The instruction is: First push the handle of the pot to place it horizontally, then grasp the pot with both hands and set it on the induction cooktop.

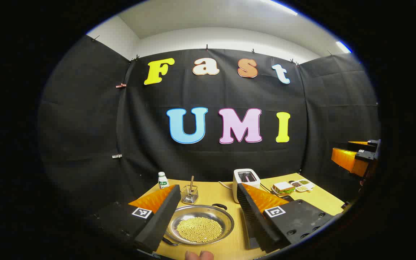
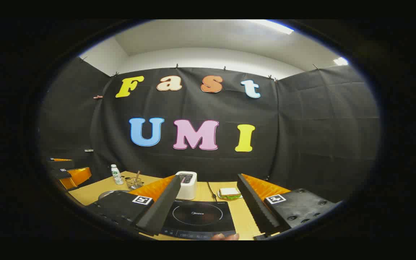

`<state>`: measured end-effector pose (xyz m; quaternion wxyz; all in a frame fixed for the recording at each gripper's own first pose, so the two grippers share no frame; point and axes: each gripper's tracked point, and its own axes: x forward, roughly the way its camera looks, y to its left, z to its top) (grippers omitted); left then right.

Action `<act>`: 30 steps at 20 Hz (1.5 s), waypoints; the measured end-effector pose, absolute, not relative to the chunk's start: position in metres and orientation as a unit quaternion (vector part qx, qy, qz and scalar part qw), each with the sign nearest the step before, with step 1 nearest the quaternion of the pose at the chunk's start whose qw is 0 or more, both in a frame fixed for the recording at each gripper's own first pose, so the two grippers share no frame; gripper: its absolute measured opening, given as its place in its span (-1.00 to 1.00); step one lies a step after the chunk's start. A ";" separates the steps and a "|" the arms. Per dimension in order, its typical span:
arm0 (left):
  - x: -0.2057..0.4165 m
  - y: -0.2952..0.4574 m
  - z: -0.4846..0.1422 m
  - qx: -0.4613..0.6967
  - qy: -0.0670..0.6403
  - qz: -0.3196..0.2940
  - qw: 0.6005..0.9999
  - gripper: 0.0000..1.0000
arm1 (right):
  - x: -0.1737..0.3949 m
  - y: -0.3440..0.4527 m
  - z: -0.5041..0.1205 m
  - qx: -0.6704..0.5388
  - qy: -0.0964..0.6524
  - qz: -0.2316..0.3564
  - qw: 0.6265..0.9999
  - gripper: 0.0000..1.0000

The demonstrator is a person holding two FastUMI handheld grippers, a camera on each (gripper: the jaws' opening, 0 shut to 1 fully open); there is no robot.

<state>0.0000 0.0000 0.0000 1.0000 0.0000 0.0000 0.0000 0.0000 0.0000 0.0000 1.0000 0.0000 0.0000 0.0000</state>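
1. Right now the left gripper has its fingers spread apart, hovering w/ the pot between them in the left gripper view; the pot sits on the table, full of small yellow beads.
2. Right gripper fingers also spread apart, nothing held, above the induction cooktop.
3. Left gripper view gives the pot's black handle; right gripper view gives the cooktop glass.
4. Toaster sits behind the cooktop, sandwich beside it. Cooktop logo too blurry to read.
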 end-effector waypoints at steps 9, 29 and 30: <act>-0.002 0.005 0.002 0.005 -0.003 0.003 1.000 0.94 | -0.002 -0.003 0.002 -0.001 -0.004 -0.007 1.000 0.92; 0.001 0.013 -0.001 0.000 0.003 0.010 1.000 0.23 | 0.001 0.001 0.006 -0.005 -0.010 -0.003 1.000 0.95; 0.000 0.014 0.000 -0.001 0.004 0.013 1.000 -0.11 | 0.001 0.002 0.008 -0.005 -0.011 -0.002 1.000 0.95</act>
